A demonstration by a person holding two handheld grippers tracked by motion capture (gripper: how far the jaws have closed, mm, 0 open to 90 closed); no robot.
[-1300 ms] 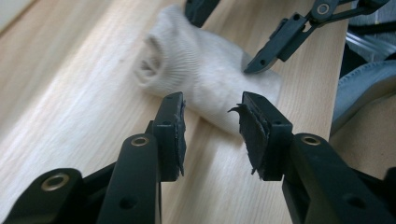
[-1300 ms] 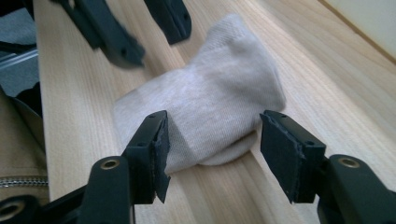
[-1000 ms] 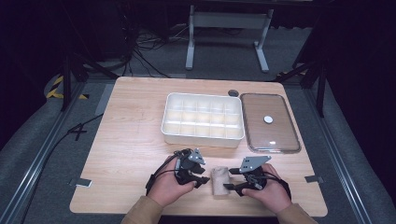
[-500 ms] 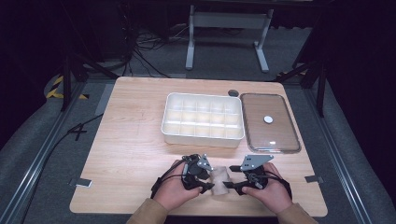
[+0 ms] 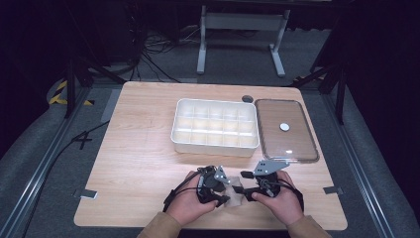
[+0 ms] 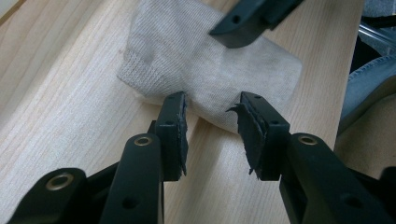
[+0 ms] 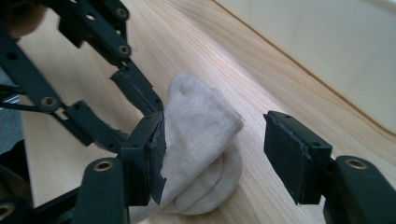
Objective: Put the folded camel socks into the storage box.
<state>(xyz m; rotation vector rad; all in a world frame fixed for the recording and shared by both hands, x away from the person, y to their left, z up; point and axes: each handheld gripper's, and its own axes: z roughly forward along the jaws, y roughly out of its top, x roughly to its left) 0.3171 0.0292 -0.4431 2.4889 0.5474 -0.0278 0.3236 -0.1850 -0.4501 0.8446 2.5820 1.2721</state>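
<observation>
While both hands work at the near edge of the pale wooden table [image 5: 138,148], a folded beige knitted sock [image 6: 205,79] lies flat on the wood between the two grippers. Left gripper [image 6: 211,135]: jaws parted and just been closing, the sock's edge at the gap between the pads, no squeeze visible. Right gripper [image 7: 217,161]: jaws wide apart, one pad touching the sock's side, the other clear of it. Beyond the hands: white plastic compartment tray [image 5: 216,127]; just beside it, a clear rectangular lid [image 5: 286,130].
</observation>
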